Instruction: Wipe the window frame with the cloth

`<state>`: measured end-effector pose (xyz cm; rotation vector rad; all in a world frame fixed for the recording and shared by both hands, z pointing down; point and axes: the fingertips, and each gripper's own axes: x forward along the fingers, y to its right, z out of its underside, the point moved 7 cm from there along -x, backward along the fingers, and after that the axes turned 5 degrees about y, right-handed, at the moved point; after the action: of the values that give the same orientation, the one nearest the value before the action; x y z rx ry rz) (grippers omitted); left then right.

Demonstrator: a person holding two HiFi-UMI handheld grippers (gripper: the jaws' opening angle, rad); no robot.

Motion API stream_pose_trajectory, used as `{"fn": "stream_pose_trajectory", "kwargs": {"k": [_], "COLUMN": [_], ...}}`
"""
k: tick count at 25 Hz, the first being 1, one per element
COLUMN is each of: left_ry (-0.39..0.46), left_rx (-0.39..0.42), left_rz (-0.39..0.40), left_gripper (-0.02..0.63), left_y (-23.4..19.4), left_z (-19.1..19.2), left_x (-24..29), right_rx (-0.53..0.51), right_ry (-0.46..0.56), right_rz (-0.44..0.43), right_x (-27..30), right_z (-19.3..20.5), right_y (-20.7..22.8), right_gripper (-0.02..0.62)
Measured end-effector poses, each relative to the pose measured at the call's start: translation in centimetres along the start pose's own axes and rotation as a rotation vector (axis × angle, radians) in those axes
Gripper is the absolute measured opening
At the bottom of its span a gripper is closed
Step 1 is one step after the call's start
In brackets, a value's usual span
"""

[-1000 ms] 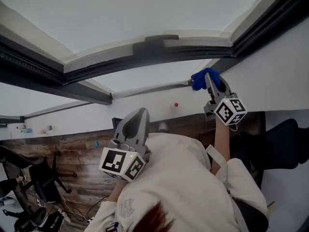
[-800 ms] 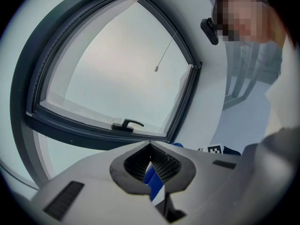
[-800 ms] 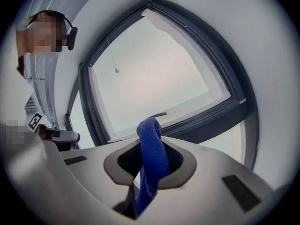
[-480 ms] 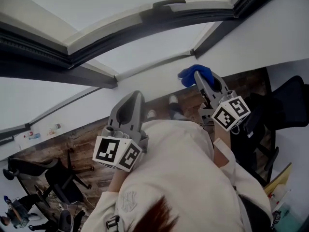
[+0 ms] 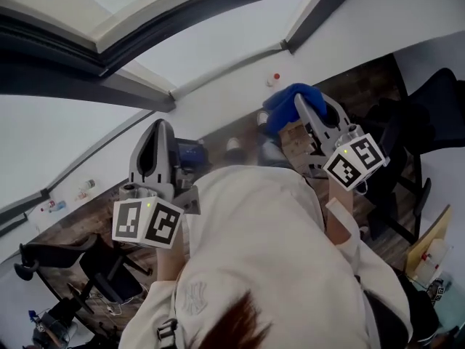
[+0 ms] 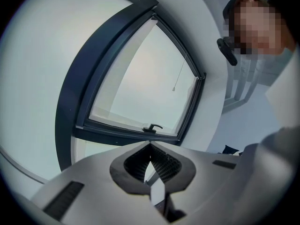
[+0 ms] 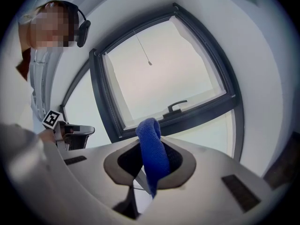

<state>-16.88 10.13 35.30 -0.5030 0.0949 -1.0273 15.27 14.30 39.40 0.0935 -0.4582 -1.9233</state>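
In right gripper [image 7: 149, 140], blue cloth [image 7: 153, 159]

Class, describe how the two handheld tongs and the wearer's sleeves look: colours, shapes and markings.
The left tongs and right tongs are grey, tapering to rounded tips, with dark ribbed pads. Each carries a white cube printed with black square markers and a small green light. The sleeves are cream.

Office, black swivel chairs [image 5: 109, 271], wood-plank floor [image 5: 78, 230], dark-framed window [image 5: 58, 62]
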Motion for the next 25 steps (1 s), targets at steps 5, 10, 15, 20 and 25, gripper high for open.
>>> {"fn": "stream_pose_trajectory", "kwargs": {"k": [5, 10, 15, 20, 25], "left_ry": [-0.005, -0.038, -0.042, -0.052, -0.065], "left_rx": [-0.019, -0.021, -0.031, -0.026, -0.027], "left_rz": [-0.007, 0.002, 0.032, 0.055, 0.077], "left_gripper": [0.006, 0.005, 0.005, 0.005, 0.005], "left_y": [-0.7, -1.0, -0.1, 0.4, 1.2], "left_z": [0.4, 1.2, 1.5, 1.6, 1.8], "left_x": [-1.5, -2.2, -1.8, -1.0, -0.2], "right_rx": [-0.052, -0.048, -0.061, -0.08, -0.133], "right_ry": [-0.013, -0.018, -0.019, -0.025, -0.063], "right_rz": [0.007, 0.026, 0.037, 0.035, 0.035], "right_x": [-1.1, -1.8, -1.9, -1.1, -0.7], "right_z": [0.2, 0.6, 0.7, 1.1, 1.6], "right_y": [-1.9, -2.8, -3.5, -3.9, -4.2], "right_gripper": [0.054, 0.054, 0.054, 0.054, 0.054]}}
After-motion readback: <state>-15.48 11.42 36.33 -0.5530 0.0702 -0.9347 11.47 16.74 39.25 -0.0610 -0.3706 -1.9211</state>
